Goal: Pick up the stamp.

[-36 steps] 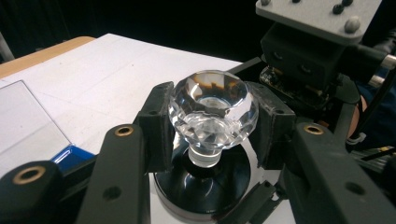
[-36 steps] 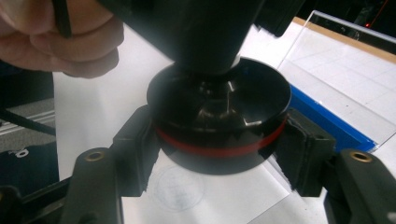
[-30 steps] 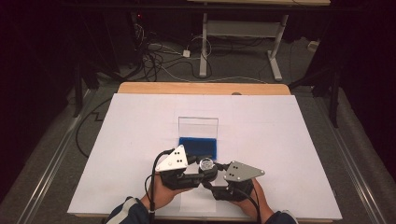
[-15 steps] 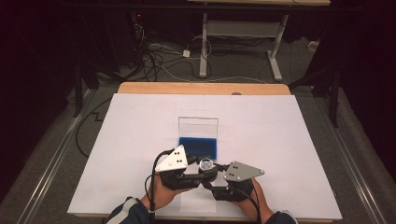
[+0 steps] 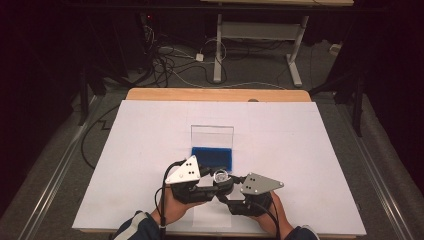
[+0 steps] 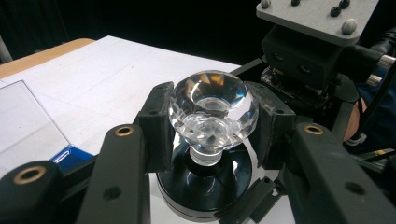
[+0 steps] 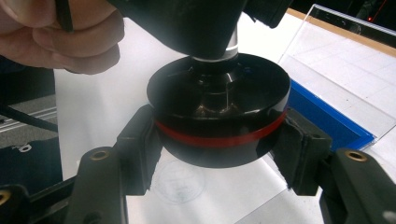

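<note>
Landmark: a blue pad point(image 5: 212, 157) lay on the white table point(image 5: 320, 150), with a clear lid point(image 5: 213, 136) standing up at its far edge.
Stamp: the stamp had a glass knob point(image 6: 212, 108) on top and a round black base point(image 7: 217, 108) with a red ring. It stood just on the near side of the blue pad, between the two grippers.
Left gripper point(image 6: 210, 122): it sat near the pad's near left corner. Its jaws were squeezed tight on the glass knob, one pad on each side.
Right gripper point(image 7: 218, 154): it sat near the pad's near right corner, lower down. Its jaws had just closed in and hugged the black base on both sides.
Hands: one hand point(image 5: 175, 210) held the left gripper and the other hand point(image 5: 277, 220) held the right one, both at the near edge of the table.
Paper: under the base was a faint round mark point(image 7: 180, 182) on the white sheet.
</note>
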Motion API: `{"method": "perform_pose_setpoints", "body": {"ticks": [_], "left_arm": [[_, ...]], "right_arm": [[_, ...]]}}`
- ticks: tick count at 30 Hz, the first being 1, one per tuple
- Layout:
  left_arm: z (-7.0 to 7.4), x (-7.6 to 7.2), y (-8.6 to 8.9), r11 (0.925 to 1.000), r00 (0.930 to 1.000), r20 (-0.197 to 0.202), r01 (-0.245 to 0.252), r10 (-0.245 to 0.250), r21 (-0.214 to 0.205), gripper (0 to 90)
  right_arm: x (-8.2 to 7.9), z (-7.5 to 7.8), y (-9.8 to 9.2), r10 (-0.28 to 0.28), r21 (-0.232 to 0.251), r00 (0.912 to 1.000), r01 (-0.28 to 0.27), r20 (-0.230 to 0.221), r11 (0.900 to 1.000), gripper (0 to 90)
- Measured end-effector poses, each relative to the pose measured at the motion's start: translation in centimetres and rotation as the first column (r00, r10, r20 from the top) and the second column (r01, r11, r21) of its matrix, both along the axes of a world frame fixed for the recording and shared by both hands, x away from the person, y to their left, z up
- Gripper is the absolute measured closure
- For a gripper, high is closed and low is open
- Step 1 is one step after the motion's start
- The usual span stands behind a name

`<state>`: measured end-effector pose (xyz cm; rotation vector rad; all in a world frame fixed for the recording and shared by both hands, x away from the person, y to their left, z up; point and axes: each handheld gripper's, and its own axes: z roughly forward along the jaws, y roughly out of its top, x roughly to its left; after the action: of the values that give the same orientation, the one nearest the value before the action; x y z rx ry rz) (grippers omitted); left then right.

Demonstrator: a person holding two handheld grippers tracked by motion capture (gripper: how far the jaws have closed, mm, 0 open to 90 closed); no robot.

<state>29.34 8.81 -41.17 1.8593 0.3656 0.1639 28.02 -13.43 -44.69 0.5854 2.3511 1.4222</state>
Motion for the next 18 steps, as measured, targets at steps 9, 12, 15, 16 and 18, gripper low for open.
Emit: {"method": "perform_pose_setpoints", "body": {"ticks": [9, 12, 15, 16, 18], "left_arm": [[-0.06, 0.00, 0.07, 1.0000, 1.0000, 0.000, 0.002, -0.002, -0.009, 54.1], [-0.10, 0.01, 0.11, 0.9999, 1.0000, 0.001, 0.001, -0.001, -0.013, 54.0], [-0.09, -0.02, 0.11, 0.9999, 1.0000, 0.003, 0.001, 0.000, -0.014, 54.1], [-0.10, -0.02, 0.12, 0.9999, 1.0000, 0.004, 0.000, 0.000, -0.014, 54.1], [-0.12, -0.01, 0.12, 0.9999, 1.0000, 0.003, 0.000, 0.000, -0.014, 54.0]], "right_arm": [[-0.05, 0.02, -0.02, 0.002, 0.001, 1.0000, -0.002, -0.001, 1.0000, 39.1], [-0.07, 0.02, -0.03, 0.001, 0.001, 1.0000, -0.001, -0.001, 1.0000, 39.2], [-0.10, 0.01, -0.05, 0.000, 0.003, 1.0000, 0.000, -0.001, 1.0000, 39.2], [-0.10, 0.01, -0.05, 0.000, 0.003, 1.0000, 0.000, -0.001, 1.0000, 39.2], [-0.08, -0.03, -0.05, 0.002, 0.003, 1.0000, -0.002, -0.001, 1.0000, 39.2]]}}
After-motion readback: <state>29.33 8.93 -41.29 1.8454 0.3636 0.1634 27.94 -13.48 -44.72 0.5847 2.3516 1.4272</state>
